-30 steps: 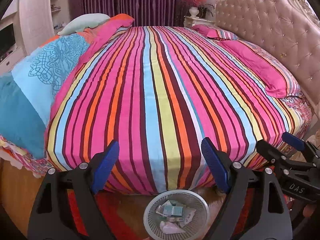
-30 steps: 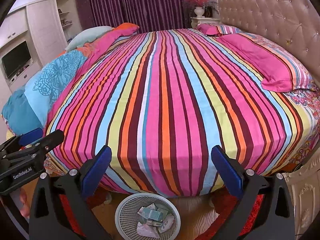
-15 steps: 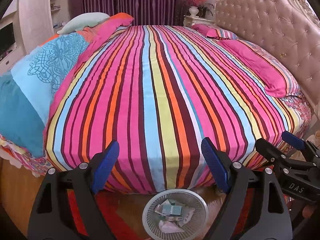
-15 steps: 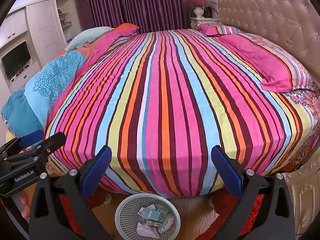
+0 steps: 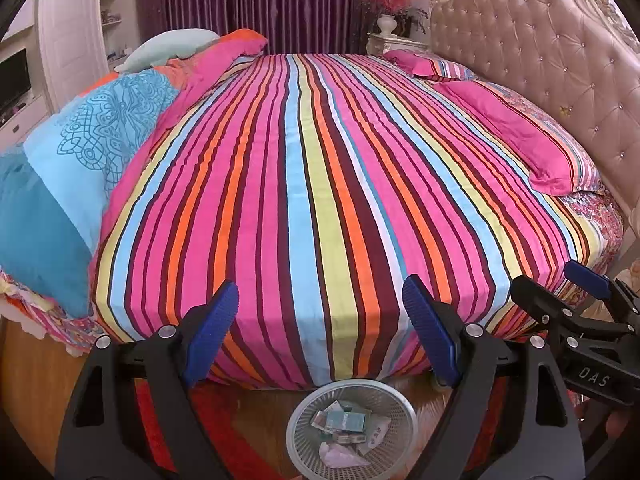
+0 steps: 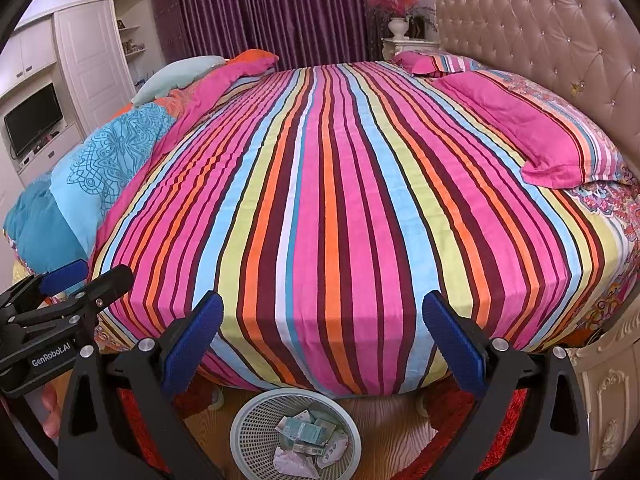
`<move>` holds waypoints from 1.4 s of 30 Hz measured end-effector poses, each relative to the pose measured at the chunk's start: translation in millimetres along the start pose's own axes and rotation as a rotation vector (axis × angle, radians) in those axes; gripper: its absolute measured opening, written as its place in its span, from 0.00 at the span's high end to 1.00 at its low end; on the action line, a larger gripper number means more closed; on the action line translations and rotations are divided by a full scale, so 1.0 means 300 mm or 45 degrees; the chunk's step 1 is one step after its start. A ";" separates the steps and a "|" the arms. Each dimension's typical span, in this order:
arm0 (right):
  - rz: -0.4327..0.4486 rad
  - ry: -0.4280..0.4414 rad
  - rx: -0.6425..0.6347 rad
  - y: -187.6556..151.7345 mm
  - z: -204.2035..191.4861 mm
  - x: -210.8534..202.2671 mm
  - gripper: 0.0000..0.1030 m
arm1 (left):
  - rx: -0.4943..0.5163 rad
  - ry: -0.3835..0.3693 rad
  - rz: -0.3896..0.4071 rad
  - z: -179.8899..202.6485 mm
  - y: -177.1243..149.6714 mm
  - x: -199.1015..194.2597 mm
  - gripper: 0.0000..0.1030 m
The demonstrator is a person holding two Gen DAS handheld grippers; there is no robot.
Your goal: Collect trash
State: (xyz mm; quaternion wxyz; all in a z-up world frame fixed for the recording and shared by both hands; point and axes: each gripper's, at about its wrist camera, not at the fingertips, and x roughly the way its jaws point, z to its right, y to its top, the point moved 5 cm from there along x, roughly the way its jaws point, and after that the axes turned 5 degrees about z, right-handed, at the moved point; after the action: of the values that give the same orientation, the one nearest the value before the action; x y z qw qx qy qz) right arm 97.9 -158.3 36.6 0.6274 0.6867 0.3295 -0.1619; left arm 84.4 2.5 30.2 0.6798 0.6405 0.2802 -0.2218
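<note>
Below your tongs: basket (image 5: 404, 408) of trash (image 5: 344, 426) on floor, six o'clock
Your left gripper (image 5: 320, 334): spread, pinching nothing
Your right gripper (image 6: 322, 342): spread, pinching nothing
Twelve o'clock: striped bed (image 5: 320, 180)

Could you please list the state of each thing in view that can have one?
Left hand-held gripper: open, empty.
Right hand-held gripper: open, empty.
Waste basket: upright on the floor at the bed's edge, holding trash.
Trash: cartons and crumpled paper, inside the basket.
Striped bedspread: spread flat, no litter visible on it.
Pink pillow: lying flat by the headboard.
Curtains: drawn closed.
Television: off.
</note>
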 end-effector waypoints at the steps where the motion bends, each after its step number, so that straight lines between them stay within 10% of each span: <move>1: 0.002 -0.001 -0.001 0.000 0.000 -0.001 0.07 | 0.001 0.001 0.000 -0.002 -0.001 -0.001 0.21; 42: 0.006 0.008 0.002 0.001 -0.017 -0.002 0.07 | -0.036 0.077 0.039 -0.035 0.017 -0.018 0.21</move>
State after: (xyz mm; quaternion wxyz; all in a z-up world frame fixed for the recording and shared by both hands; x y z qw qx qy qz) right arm 96.6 -153.5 37.8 0.6261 0.6885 0.3298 -0.1588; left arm 82.7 13.1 37.4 0.6832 0.6415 0.2939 -0.1880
